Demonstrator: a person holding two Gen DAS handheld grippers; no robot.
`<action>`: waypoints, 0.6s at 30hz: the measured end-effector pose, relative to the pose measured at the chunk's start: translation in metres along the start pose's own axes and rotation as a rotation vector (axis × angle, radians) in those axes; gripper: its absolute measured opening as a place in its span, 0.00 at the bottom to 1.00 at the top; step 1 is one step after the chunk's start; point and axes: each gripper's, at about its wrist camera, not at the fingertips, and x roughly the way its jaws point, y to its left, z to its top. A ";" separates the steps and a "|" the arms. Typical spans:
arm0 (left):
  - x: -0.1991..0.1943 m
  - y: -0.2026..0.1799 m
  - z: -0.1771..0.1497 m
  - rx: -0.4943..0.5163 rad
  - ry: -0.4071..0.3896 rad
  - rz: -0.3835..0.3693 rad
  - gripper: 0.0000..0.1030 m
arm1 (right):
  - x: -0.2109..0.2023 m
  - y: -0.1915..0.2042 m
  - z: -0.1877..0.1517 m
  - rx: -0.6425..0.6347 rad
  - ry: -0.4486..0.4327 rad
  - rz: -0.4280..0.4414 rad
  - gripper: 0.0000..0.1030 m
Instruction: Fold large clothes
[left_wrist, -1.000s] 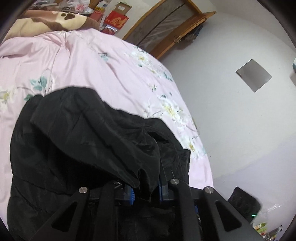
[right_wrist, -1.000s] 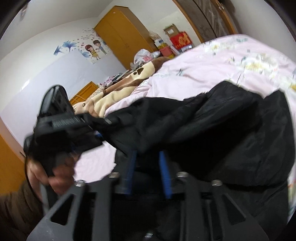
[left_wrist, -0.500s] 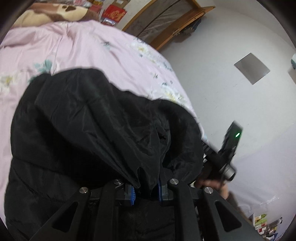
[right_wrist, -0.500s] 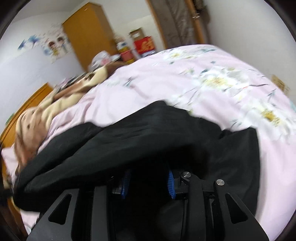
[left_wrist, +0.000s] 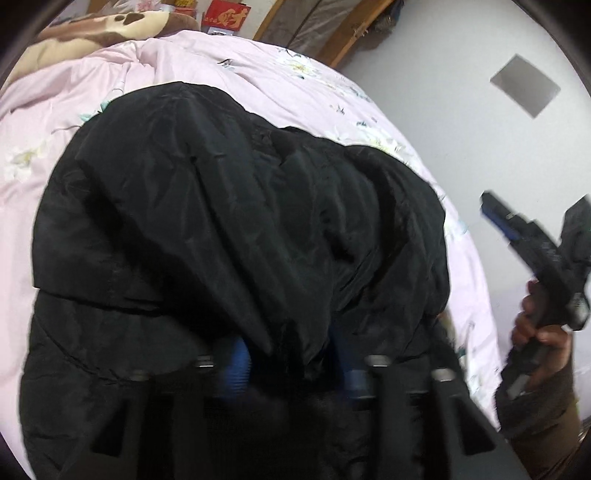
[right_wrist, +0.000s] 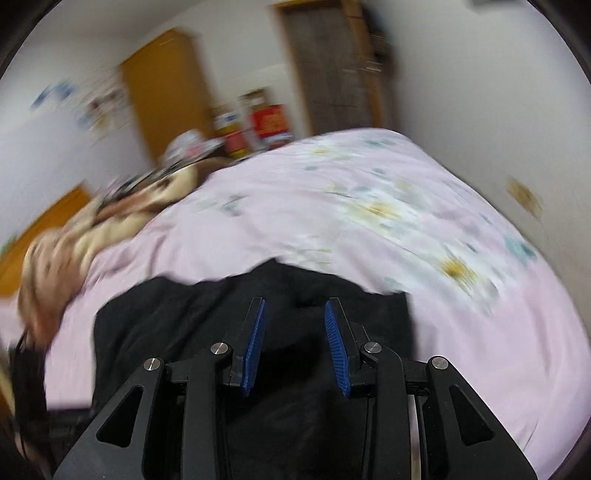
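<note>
From my left wrist camera, the black jacket (left_wrist: 236, 229) lies heaped on the pink floral bedspread (left_wrist: 74, 92). My left gripper (left_wrist: 291, 360) pinches a fold of it between its blue pads. Off to the right, a hand (left_wrist: 535, 325) holds the right gripper (left_wrist: 496, 218) up, away from the bed.

From my right wrist camera, blurred, the right gripper (right_wrist: 294, 343) is spread and holds nothing, above the jacket (right_wrist: 166, 325) on the bedspread (right_wrist: 369, 206).

White walls (right_wrist: 461, 74), an orange wardrobe (right_wrist: 166, 88), a brown door (right_wrist: 328, 62).
</note>
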 end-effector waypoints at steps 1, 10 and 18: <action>-0.004 0.000 -0.001 0.027 0.002 0.005 0.56 | 0.000 0.006 -0.001 -0.022 0.007 0.025 0.40; -0.072 0.005 0.033 0.181 -0.105 0.153 0.66 | 0.013 0.039 -0.006 -0.222 0.070 -0.010 0.48; -0.015 0.026 0.100 0.110 -0.076 0.203 0.66 | 0.081 0.055 -0.012 -0.230 0.210 0.059 0.48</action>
